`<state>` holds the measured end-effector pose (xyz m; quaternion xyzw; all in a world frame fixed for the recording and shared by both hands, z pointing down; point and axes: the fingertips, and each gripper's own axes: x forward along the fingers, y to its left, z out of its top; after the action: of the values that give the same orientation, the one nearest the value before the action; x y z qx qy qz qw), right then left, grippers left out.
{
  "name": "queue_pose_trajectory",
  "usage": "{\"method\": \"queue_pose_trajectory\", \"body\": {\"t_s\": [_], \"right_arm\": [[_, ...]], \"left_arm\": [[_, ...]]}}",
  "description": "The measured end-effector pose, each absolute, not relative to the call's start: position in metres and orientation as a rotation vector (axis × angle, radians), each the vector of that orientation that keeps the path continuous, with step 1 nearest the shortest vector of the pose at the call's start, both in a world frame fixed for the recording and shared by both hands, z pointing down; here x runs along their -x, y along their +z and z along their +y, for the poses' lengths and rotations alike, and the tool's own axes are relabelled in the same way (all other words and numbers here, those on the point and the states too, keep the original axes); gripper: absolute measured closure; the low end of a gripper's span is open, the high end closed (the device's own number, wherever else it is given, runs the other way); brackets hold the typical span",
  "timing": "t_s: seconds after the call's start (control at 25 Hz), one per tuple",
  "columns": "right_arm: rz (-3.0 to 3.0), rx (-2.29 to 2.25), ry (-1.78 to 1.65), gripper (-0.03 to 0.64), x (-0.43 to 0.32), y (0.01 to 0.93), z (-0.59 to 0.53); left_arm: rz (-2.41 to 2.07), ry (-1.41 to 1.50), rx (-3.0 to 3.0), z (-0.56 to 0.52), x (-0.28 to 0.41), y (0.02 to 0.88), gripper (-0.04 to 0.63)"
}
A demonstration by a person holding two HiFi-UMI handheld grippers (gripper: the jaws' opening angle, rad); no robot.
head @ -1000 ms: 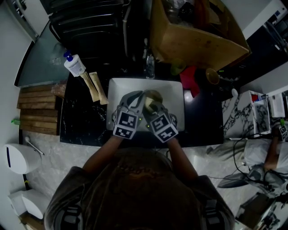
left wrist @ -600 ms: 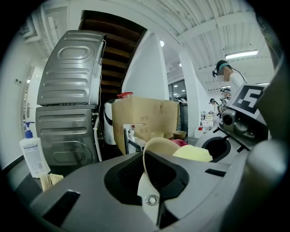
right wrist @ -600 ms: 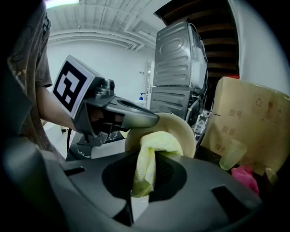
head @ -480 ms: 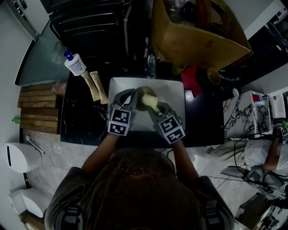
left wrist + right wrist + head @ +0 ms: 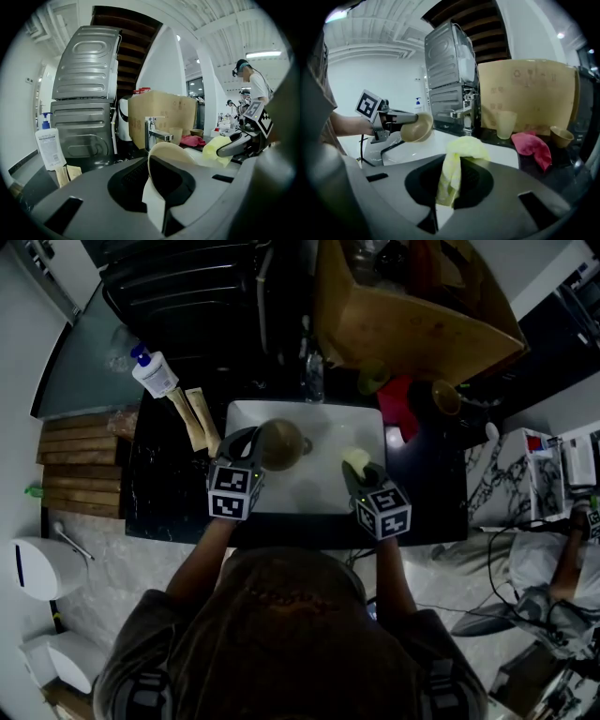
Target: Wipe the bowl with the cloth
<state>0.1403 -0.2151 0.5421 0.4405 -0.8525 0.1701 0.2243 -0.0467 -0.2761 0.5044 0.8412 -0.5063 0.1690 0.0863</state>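
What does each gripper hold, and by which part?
Left gripper holds the bowl by its rim; right gripper holds the yellow cloth by a bunched fold.

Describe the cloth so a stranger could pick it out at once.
Find the white sink set in the black counter. Over its right side, the right gripper is shut on the cloth. It is pale yellow, unlike the pink rag on the counter.
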Motion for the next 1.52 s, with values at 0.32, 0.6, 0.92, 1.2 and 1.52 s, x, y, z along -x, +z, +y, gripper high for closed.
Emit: {"method": "queue_pose_trajectory", "body": {"t_s": [0.32, 0.6, 0.92, 1.2, 1.52], "right_arm": [[-2.499, -1.419, 0.359, 0.598, -0.141, 0.504, -0.234], [-2.643, -1.636, 0.000, 0.598, -0.146, 0.435, -0.237], [-2.664, -1.737, -0.091, 0.598, -0.159, 0.416, -0.236], [-2.636, -1.753, -0.119, 0.598, -0.156, 0.416, -0.239], [-2.618, -1.743, -0.122, 0.598, -0.156, 0.419, -0.239]], "left_arm": [[-1.611, 0.376, -2.686, -0.280, 0.038, 0.462, 0.569], [-1.734, 0.046, -2.923, -0.266, 0.035, 0.385, 0.569], [-1.747, -0.194, -2.996, -0.256, 0.040, 0.354, 0.569], [-1.700, -0.219, -2.963, -0.258, 0.035, 0.355, 0.569], [-1.682, -0.119, -2.839, -0.267, 0.034, 0.373, 0.569]]}}
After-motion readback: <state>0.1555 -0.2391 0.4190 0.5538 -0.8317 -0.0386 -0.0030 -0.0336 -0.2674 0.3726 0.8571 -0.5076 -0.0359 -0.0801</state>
